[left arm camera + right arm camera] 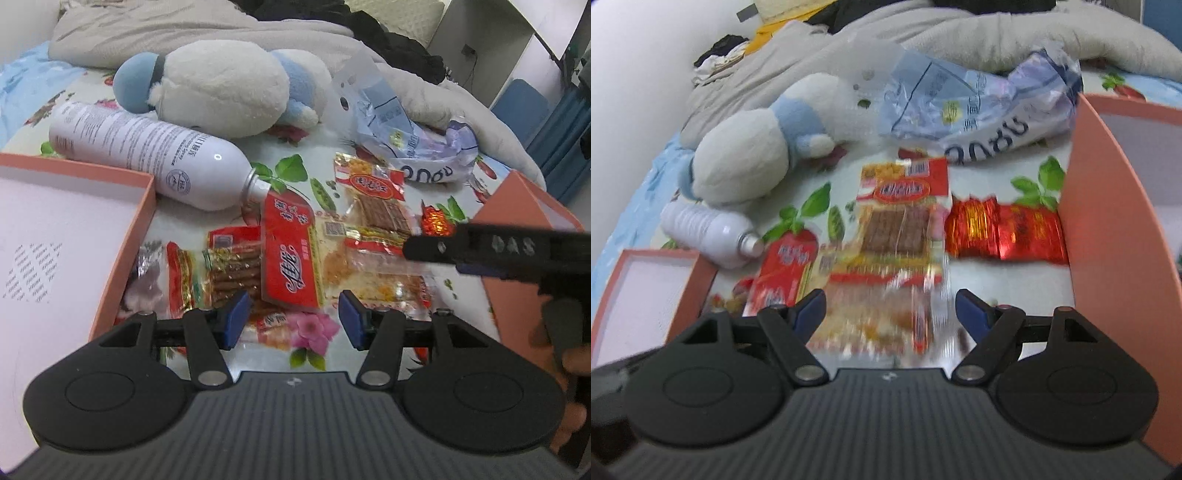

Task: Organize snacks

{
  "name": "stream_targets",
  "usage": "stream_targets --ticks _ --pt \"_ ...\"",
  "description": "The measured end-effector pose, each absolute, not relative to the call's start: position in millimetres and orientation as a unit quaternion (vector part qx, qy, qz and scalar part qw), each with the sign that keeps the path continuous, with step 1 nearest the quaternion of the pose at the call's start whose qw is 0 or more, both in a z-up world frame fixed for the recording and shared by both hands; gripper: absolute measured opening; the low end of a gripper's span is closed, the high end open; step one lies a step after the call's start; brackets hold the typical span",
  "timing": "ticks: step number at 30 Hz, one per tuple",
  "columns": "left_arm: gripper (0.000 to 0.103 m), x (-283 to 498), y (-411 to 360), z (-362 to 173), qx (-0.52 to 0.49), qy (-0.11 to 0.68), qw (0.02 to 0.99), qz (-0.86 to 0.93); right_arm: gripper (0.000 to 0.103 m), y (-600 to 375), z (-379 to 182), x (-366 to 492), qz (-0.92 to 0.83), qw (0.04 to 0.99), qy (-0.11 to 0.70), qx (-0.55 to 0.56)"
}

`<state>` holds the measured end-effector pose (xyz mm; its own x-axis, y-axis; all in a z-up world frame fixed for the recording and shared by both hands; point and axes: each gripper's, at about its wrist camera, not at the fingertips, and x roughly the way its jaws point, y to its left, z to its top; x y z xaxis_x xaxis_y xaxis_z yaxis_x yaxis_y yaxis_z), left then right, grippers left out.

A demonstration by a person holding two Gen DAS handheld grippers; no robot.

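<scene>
Red snack packets lie scattered on the flowered bed between two orange boxes.

Both the left gripper (291, 319) and right gripper (890, 312) hover with fingers parted, empty. Best to settle squarely over one packet, like the red flat pack (290, 258) at twelve o'clock, before closing.

snack packets (291, 254) lie on the bed between two boxes (55, 236), bottle (147, 155) and plush toy (221, 85) behind.

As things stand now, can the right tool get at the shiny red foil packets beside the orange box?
Probably yes. The red foil packets lie uncovered on the sheet, ahead and slightly right of the open right tool. The orange box wall stands close beside them, leaving little room on that side.
</scene>
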<state>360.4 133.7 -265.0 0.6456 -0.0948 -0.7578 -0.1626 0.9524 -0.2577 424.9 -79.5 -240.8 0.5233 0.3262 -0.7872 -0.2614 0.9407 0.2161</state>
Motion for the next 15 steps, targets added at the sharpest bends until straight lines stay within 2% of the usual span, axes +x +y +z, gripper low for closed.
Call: stream_targets --ticks 4,11,15 --pt "0.058 363.1 137.2 -269.3 -0.162 0.41 0.897 0.029 0.079 -71.1 -246.0 441.5 0.164 0.872 0.46 0.038" --pt "0.042 372.4 137.3 -271.3 -0.176 0.412 0.892 0.053 0.079 -50.1 -259.3 460.7 0.149 0.867 0.476 0.007" --pt "0.038 380.3 126.8 -273.0 -0.147 0.422 0.891 0.072 0.08 -39.8 -269.2 464.3 0.143 0.86 0.489 -0.019"
